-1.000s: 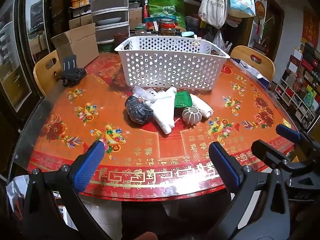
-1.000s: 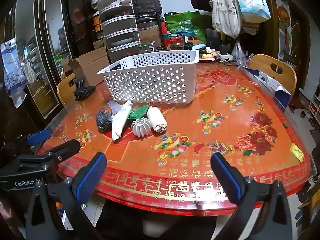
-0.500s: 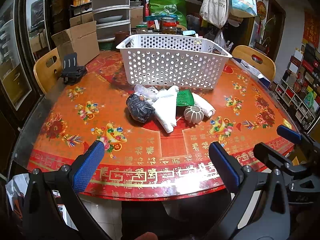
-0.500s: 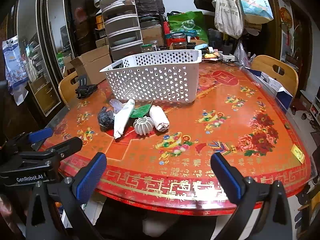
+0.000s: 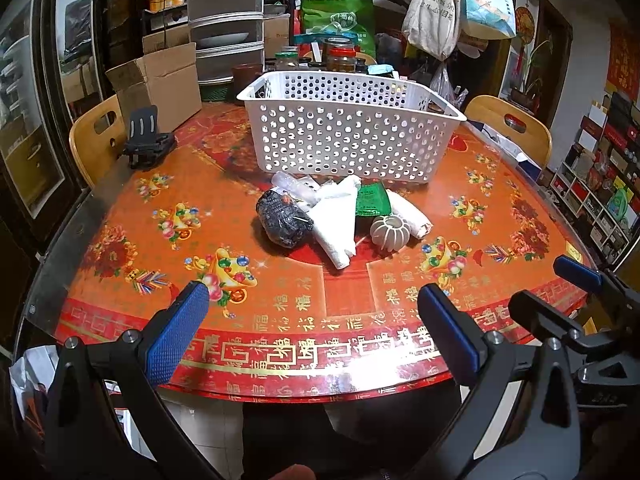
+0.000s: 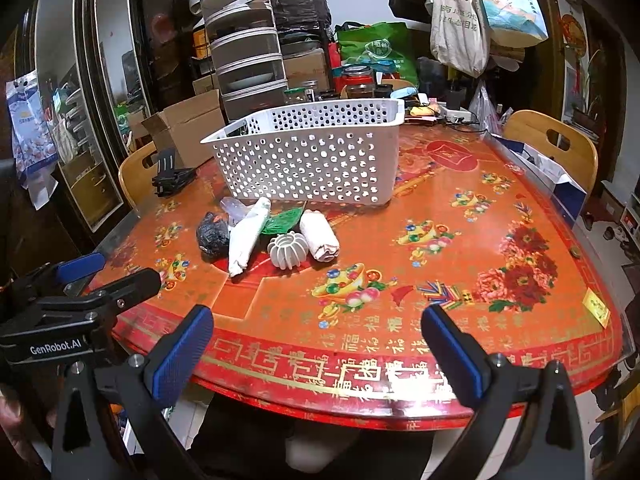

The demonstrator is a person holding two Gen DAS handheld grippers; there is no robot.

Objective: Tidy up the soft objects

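Nearest to me, at the bottom of the left wrist view, my left gripper (image 5: 312, 320) has its jaws spread wide with nothing between the blue ribbed pads. My right gripper (image 6: 316, 340) is the same in its own view, wide apart and empty, both hanging over the near edge of the table (image 5: 120, 216). The table is round, glossy and orange-red, printed with flowers and gold characters.

Past the grippers, around the middle of both frames, the soft things lie in a loose cluster on the bare tabletop, not in any container. From left to right in the left wrist view I see a dark crinkled bundle (image 5: 282, 218), a white textured cloth (image 5: 336, 216) folded to a wedge and touching the bundle, a flat green packet (image 5: 372, 202) partly tucked behind, a pale ribbed pumpkin-shaped piece (image 5: 389, 233), and a rolled white towel (image 5: 412, 218) just beside it. A clear crumpled plastic piece (image 5: 290, 184) sits at the back of the pile.

Just behind the cluster stands a white plastic basket (image 5: 348, 148), rectangular, its walls pierced with round holes. I cannot tell what is inside it.

Farther off, at the left edge, a black folding stand (image 5: 146, 140) rests on the table near a wooden chair (image 5: 94, 140). A cardboard box (image 5: 160, 80) stands open in the upper left.
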